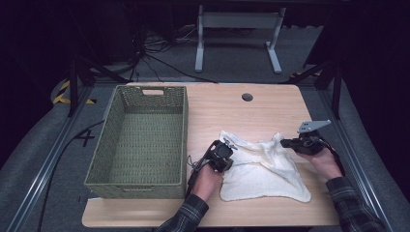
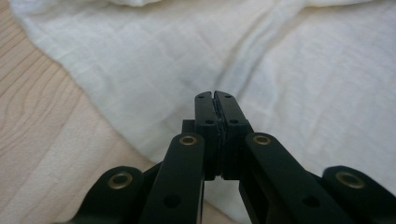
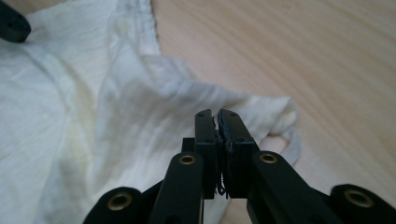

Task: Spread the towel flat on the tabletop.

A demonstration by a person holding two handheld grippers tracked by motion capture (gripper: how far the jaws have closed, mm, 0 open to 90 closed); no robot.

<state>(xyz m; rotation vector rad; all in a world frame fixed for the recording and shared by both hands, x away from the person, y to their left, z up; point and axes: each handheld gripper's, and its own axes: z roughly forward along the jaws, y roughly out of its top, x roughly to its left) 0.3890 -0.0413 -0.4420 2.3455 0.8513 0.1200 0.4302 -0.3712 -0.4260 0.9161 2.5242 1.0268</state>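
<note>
A white towel (image 1: 263,169) lies rumpled on the wooden table (image 1: 270,106), right of the middle. My left gripper (image 1: 229,143) sits at the towel's upper left corner. In the left gripper view its jaws (image 2: 215,95) are shut, and a fold of the towel (image 2: 140,70) runs up to their tips. My right gripper (image 1: 284,143) is at the towel's upper right corner, which rises toward it. In the right gripper view its jaws (image 3: 217,114) are shut on a raised ridge of the towel (image 3: 56,116), with the corner's hanging loop (image 3: 292,140) just beyond.
A green woven basket (image 1: 140,183) with nothing in it stands on the table's left half, close to my left hand. A round cable hole (image 1: 247,97) sits near the far edge. Bare wood lies behind the towel and to its right.
</note>
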